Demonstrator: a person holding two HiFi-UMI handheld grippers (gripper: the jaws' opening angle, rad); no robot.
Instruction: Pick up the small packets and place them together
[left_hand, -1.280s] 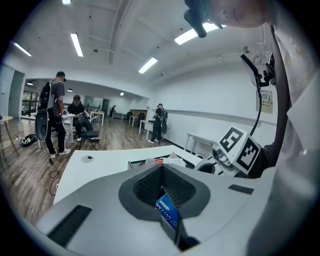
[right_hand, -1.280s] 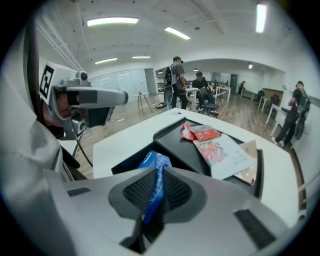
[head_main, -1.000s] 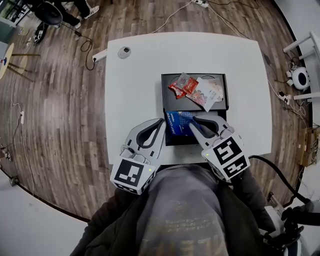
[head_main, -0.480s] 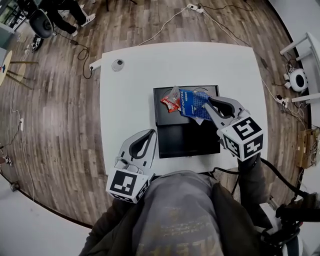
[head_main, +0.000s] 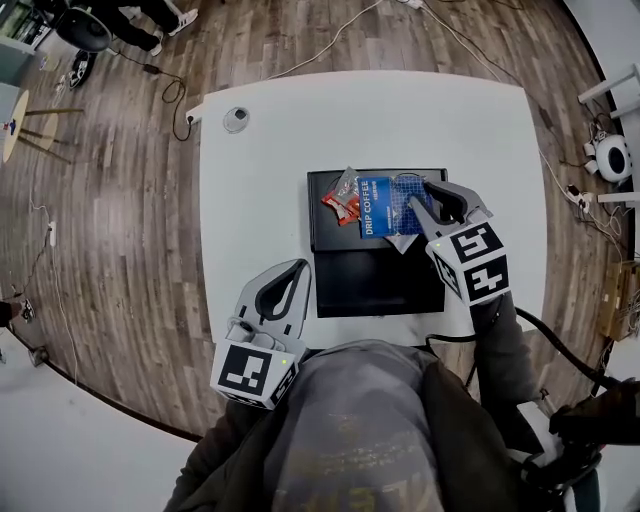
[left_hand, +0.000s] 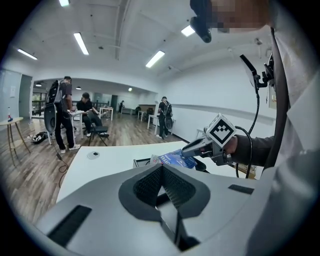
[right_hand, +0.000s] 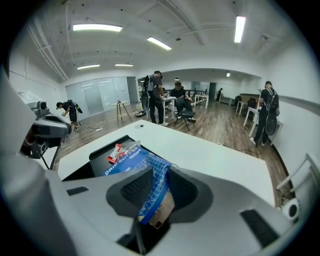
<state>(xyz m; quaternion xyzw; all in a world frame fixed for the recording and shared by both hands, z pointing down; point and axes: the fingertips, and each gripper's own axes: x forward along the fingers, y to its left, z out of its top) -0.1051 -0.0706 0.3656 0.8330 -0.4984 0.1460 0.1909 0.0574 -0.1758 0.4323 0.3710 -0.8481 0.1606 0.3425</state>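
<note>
The right hand-held gripper (head_main: 420, 196) is loosening, its jaws just now opening around the blue coffee packet (head_main: 378, 205), which is lying in the black tray's (head_main: 375, 285) far half, touching the red packets (head_main: 340, 205). The left hand-held gripper (head_main: 298, 268) is hanging clenched and empty beside the tray. Gathering is looking nearly done, with only the release remaining.

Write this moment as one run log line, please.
right tool: jaws have just been opening, blue coffee packet between them | place: black tray, beside red packets | left tool: shut, empty

Packets (head_main: 345, 200) in tray (head_main: 370, 280); tray on table (head_main: 260, 150).
</note>
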